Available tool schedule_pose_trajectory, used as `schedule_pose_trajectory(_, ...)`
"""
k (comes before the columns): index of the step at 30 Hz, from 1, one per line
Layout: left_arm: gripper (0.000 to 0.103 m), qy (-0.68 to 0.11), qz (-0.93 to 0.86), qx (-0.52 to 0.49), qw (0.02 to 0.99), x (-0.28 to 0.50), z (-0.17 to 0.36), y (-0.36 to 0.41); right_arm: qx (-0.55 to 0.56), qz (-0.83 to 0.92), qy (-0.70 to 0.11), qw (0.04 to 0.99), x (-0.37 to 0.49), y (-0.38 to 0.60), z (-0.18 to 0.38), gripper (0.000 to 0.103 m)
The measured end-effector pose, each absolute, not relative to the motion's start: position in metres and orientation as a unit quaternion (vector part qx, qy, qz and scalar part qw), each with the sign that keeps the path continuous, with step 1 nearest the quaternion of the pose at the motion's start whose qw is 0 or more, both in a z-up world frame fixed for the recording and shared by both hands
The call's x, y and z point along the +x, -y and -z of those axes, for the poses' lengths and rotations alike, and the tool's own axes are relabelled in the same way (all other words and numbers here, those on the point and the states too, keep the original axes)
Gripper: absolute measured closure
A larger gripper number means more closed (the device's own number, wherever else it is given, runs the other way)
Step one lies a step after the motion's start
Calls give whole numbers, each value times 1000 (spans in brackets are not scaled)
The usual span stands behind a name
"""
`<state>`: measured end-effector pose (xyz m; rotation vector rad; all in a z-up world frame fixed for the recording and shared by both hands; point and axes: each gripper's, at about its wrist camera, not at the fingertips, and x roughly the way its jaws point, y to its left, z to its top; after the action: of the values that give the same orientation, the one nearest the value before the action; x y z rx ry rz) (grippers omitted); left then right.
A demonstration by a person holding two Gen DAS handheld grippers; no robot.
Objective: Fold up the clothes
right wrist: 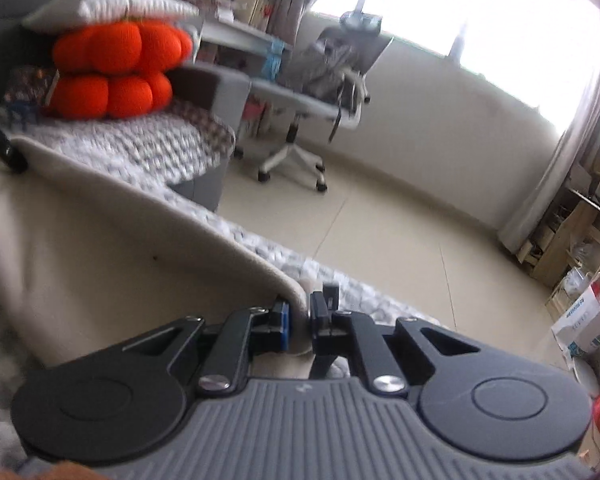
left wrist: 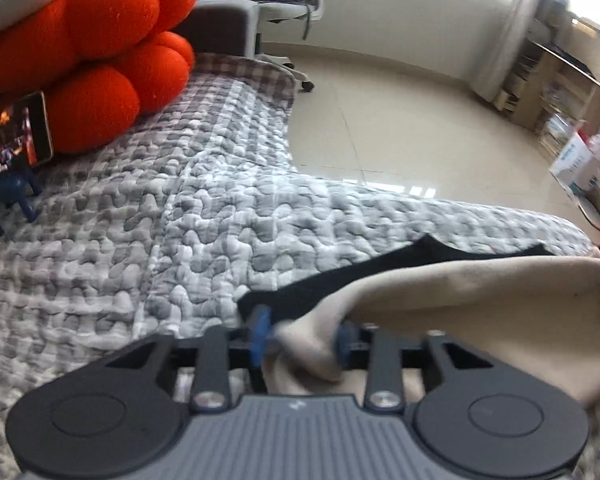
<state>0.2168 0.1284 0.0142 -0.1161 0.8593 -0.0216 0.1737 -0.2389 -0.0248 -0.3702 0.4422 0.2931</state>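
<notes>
The beige garment [left wrist: 480, 312] hangs between both tools above the quilted bed [left wrist: 159, 220]. The right tool [right wrist: 297, 320] pinches its edge tight. The left tool [left wrist: 304, 336] stands partly open with cloth bunched between its pads. Orange cushions [left wrist: 87, 60] sit at ten o'clock.

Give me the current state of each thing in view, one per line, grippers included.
Left gripper: jaws partly apart, beige cloth between them; grip unclear.
Right gripper: shut on the beige garment's edge.
Beige garment: lifted and spread between the two grippers, not yet folded.
Black garment: lying flat on the quilt.
Quilt: spread over the bed.
Phone: propped on a blue stand, screen lit.
Orange cushions: stacked.
</notes>
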Motion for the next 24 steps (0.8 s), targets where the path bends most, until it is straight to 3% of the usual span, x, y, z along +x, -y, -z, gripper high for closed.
schedule_pose_trajectory(6, 45, -383, 30, -121, 915, 210, -20, -150, -76, -185, -223, 954, 187, 260, 34, 70)
schedule_pose_trajectory(12, 46, -341, 45, -197, 918, 197, -20, -171, 3, -202, -224, 953, 191, 277, 23, 70)
schedule_pose_trajectory(16, 48, -349, 41, -172, 920, 200, -11, -160, 11, -187, -230, 955, 195, 274, 19, 81)
schedule_pose_trajectory(18, 53, -349, 37, -156, 923, 200, -7, -153, 15, -183, -243, 953, 197, 273, 20, 82)
schedule_pose_trajectory(20, 72, -343, 21, -124, 931, 198, -7, -144, 18, -179, -249, 952, 196, 274, 18, 85)
schedule_pose_trajectory(23, 89, -308, 19, -105, 946, 188, -14, -138, 37, -174, -239, 955, 190, 277, 9, 87)
schedule_pose_trajectory(24, 90, -286, 26, -106, 952, 182, -20, -137, 45, -176, -224, 957, 184, 278, 2, 88)
